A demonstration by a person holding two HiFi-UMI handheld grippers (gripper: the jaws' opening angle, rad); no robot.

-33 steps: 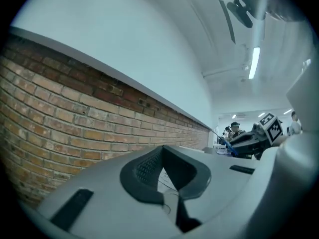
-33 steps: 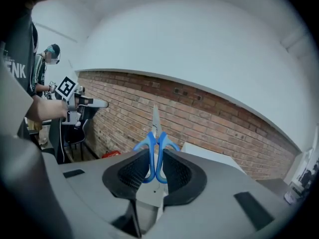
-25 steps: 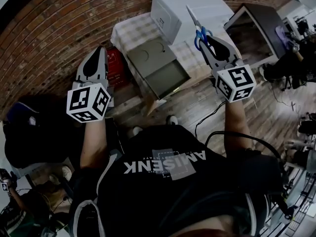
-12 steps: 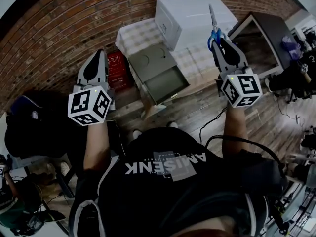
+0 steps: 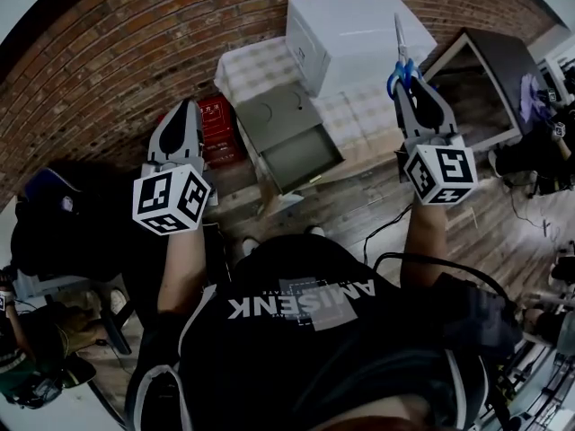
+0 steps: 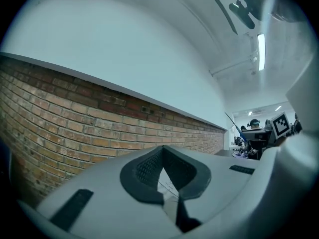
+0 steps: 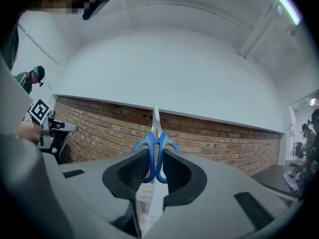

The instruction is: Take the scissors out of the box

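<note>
— So, where are the blue-handled steel scissors (image 5: pixel 400 57) at this point?

— Out of the box and up in the air. The right gripper (image 5: pixel 409 88) has its jaws partly closed on the two blue handle loops, with a pad pressing on each side. The blades stick out past the fingertips, pointing away from the person toward the far red brick wall (image 5: pixel 117 52).

— And the box itself?

— The open grey-green box (image 5: pixel 301 155) sits on the table with the checked cloth (image 5: pixel 247 65), left of the scissors and a little nearer. A large white box (image 5: pixel 359 25) stands just behind it on the far side. From above, the scissors show against that white box's right edge, touching nothing but the pads.

— What about the other hand?

— The left gripper (image 5: pixel 184 106) is held level, well off to the left. Its jaw tips are together with nothing between them.

— So how should this step be finished well?

— I'd say the lifting out is done and what remains is a safe set-down. The loops are smooth and rounded, so they could pivot between the pads. An even squeeze and a level wrist should stop the blades swinging. I'd carry them to a bare patch of cloth with the tip pointing away from the person. Then I'd lower them until the blades lie flat, and only then open the jaws.
</note>
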